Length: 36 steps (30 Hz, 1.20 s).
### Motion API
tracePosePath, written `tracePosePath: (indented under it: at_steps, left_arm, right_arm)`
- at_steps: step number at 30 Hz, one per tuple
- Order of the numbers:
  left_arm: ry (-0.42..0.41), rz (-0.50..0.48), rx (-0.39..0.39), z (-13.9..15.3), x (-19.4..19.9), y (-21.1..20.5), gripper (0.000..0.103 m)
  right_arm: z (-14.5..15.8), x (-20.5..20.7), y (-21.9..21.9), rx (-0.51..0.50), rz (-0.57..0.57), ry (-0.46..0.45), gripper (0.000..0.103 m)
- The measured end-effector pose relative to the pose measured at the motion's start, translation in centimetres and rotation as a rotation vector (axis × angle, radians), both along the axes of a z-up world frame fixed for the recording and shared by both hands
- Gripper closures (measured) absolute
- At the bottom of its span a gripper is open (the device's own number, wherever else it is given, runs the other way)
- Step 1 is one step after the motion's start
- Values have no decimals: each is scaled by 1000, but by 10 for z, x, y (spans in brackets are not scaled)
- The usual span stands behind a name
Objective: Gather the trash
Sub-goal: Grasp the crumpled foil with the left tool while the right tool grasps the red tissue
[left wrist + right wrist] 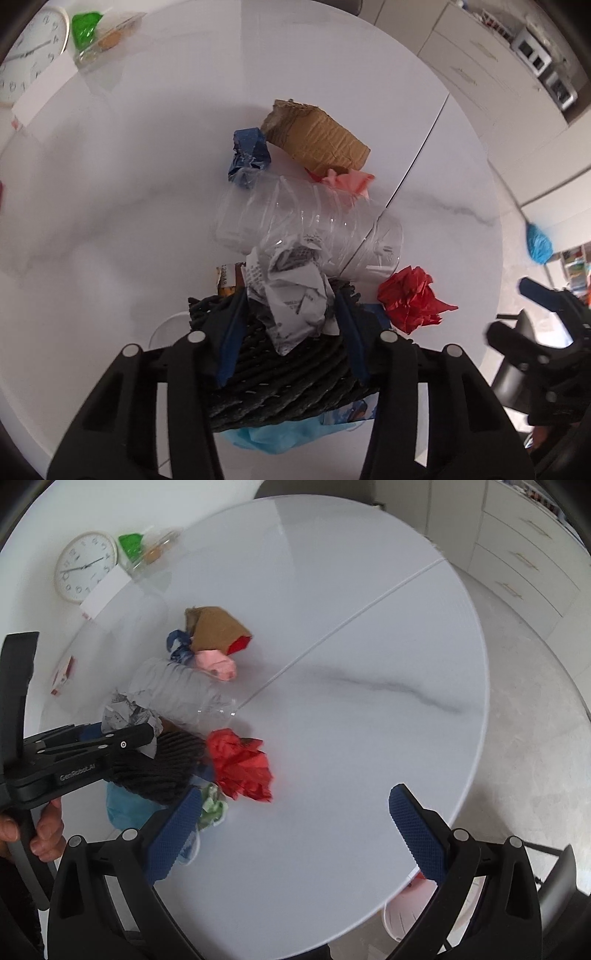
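The left gripper (291, 314) pinches a crumpled ball of grey printed paper (291, 295) that lies on a dark woven fabric bundle (288, 373). The right gripper (295, 834) hovers spread and empty over the white marble-look round table (369, 627). Just beyond lie a crushed clear plastic bottle (306, 221) and a crumpled red paper wad (410, 302), then a brown cardboard piece (317, 136). A shallow hold on the paper could slip, and lifting might snag the fabric or roll the bottle.

My left camera looks steeply down, very close over the trash pile (314, 229). My right camera looks down from further off, seeing most of the round table (351, 627). Both see that pile.
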<state>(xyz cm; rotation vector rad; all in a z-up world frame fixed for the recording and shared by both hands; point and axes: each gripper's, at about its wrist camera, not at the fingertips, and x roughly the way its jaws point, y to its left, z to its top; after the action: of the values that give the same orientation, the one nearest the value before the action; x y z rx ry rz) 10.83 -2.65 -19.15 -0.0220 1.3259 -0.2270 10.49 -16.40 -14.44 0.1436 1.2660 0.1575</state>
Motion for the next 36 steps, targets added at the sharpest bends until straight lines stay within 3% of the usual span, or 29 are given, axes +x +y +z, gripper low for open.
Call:
tracePosePath:
  at_steps: [4,10,13,18,20,25,29,36]
  left_arm:
    - [-14,37,-87,12,-5,15,57]
    - [-76,50,-168,37,-15,31,57]
    - [-104,57,-179,45,-22,39,57]
    - [-131,80,-206,55,-26,48,57]
    - [-147,79,-197,58,-27,50,57]
    - [-173,25,-191,69,-31,42,57]
    - [-183,-69,-200,78,-37,16,57]
    - [-175,-251,-245,89,-65,-59,57]
  right_arm:
    - [-8,12,15,13,46,8,3]
    - [-29,31,28,31,59,48,16]
    - [-40,36,32,43,59,82,25]
    - [-53,37,37,58,60,130,54]
    - [-53,37,37,79,50,128,61]
    - [-42,34,33,89,33,87,64]
    - [-15,20,12,106,-5,22,64]
    - [28,-57,-63,53,-119,-25,63]
